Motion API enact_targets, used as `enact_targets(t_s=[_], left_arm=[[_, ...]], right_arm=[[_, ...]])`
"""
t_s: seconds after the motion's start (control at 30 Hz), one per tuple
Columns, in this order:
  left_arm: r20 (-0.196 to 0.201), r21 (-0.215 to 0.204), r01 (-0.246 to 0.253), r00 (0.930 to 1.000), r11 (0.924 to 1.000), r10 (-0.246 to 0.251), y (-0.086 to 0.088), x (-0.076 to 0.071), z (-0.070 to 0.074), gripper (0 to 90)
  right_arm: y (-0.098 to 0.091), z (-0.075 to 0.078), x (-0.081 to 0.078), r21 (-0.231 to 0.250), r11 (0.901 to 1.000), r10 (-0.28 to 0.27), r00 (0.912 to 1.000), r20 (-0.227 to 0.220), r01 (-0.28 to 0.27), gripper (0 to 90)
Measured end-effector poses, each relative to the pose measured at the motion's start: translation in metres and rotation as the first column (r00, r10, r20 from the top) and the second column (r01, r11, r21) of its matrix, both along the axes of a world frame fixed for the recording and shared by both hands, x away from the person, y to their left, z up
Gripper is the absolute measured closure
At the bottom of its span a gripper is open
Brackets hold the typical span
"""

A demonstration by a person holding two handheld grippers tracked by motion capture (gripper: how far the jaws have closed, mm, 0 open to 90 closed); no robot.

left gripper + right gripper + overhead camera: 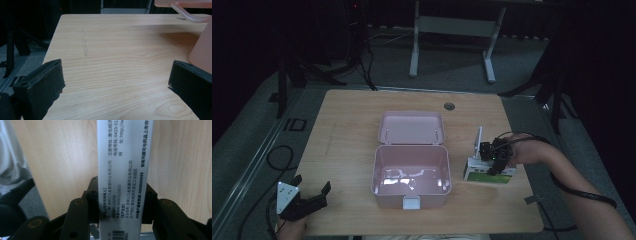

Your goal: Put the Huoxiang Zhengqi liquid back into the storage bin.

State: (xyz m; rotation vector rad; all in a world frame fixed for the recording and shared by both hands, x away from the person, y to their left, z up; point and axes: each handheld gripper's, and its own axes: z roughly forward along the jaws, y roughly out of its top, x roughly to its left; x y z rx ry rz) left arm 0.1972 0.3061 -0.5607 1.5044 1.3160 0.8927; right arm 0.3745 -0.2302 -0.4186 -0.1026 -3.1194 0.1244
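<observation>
A pink box (411, 175) sits open at the middle of the wooden worktop (342, 145), its lid (412, 128) laid back toward the far edge; near the right edge lies a white and green carton (488, 173), the right gripper (495, 159) over it with jaws closed on its sides; the left gripper (309, 196) hovers at the near left corner, jaws spread wide and holding nothing.
</observation>
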Motion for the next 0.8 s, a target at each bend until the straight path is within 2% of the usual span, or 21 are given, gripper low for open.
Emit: enact_targets(t_s=[0.1,0.23,0.3,0.33,0.43,0.47,0.5,0.53,0.63,0.8], left_arm=[[0.001,0.001,0.001,1.0000,1.0000,-0.001,0.000,0.000,0.000,0.3],[-0.002,0.001,0.001,1.0000,1.0000,-0.001,0.000,0.000,0.000,0.3],[-0.003,0.001,0.000,1.0000,1.0000,0.000,0.000,0.000,0.000,0.3],[-0.004,0.001,0.000,1.0000,1.0000,0.000,0.000,0.000,0.000,0.3],[-0.003,0.001,-0.001,1.0000,1.0000,0.001,-0.001,0.000,0.000,0.3],[-0.003,0.001,-0.001,1.0000,1.0000,0.001,-0.001,0.000,0.000,0.3],[-0.003,0.001,-0.001,1.0000,1.0000,0.001,-0.001,0.000,0.000,0.3],[-0.004,0.003,0.001,1.0000,1.0000,-0.001,0.000,0.000,0.000,0.3],[-0.005,0.002,0.001,1.0000,1.0000,-0.001,0.000,0.000,0.000,0.3],[-0.004,0.001,0.003,1.0000,1.0000,-0.003,0.000,0.000,0.000,0.3]], right_arm=[[0.001,0.005,-0.003,0.007,1.0000,0.002,1.0000,-0.008,-0.002,61.9],[0.005,0.024,-0.009,0.033,0.9995,0.003,1.0000,-0.009,-0.003,61.9],[0.006,0.028,-0.009,0.037,0.9993,0.003,1.0000,-0.007,-0.003,61.9],[0.009,0.038,-0.011,0.038,0.9993,0.006,1.0000,-0.001,-0.006,61.9],[0.014,0.054,-0.013,0.039,0.9992,0.012,0.9998,0.016,-0.013,61.9],[0.014,0.054,-0.013,0.039,0.9992,0.012,0.9998,0.016,-0.013,61.9],[0.017,0.060,-0.013,0.041,0.9991,0.014,0.9997,0.019,-0.015,61.9],[0.022,0.073,-0.015,0.046,0.9987,0.020,0.9993,0.033,-0.022,61.9],[0.031,0.089,-0.017,0.052,0.9980,0.035,0.9982,0.049,-0.038,61.9],[0.044,0.106,-0.017,0.067,0.9970,0.036,0.9977,0.056,-0.040,61.9]])
